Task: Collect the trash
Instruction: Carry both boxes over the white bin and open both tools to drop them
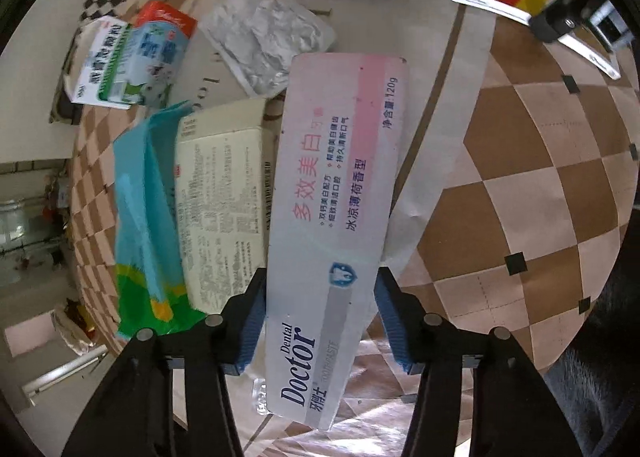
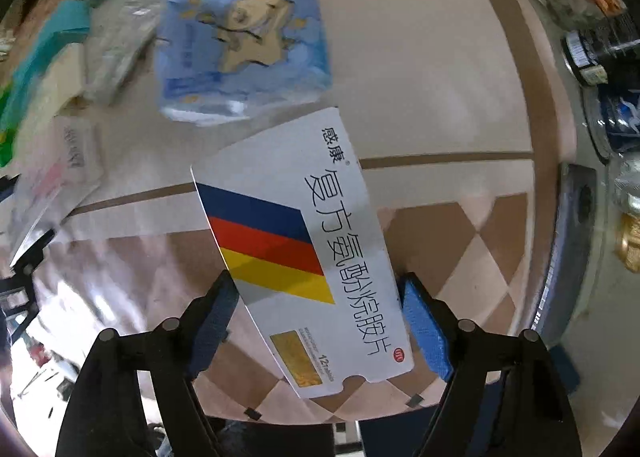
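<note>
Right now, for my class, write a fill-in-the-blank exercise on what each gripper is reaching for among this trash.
1. Between the left gripper's fingers lies a long ____ box.
2. The medicine box between the right gripper's fingers has blue, red and ____ stripes.
3. The blue packet beyond the medicine box shows a cartoon ____.
4. The pads on both grippers' fingers are ____.

Missing words: toothpaste; yellow; bear; blue

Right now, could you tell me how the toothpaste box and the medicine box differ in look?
The toothpaste box is long and narrow, white fading to pink; the medicine box is shorter and wider, white with blue, red and yellow stripes. The toothpaste box carries Latin "Doctor" lettering; the medicine box's large print is Chinese. Both lie flat on the table, each between open jaws.
</note>
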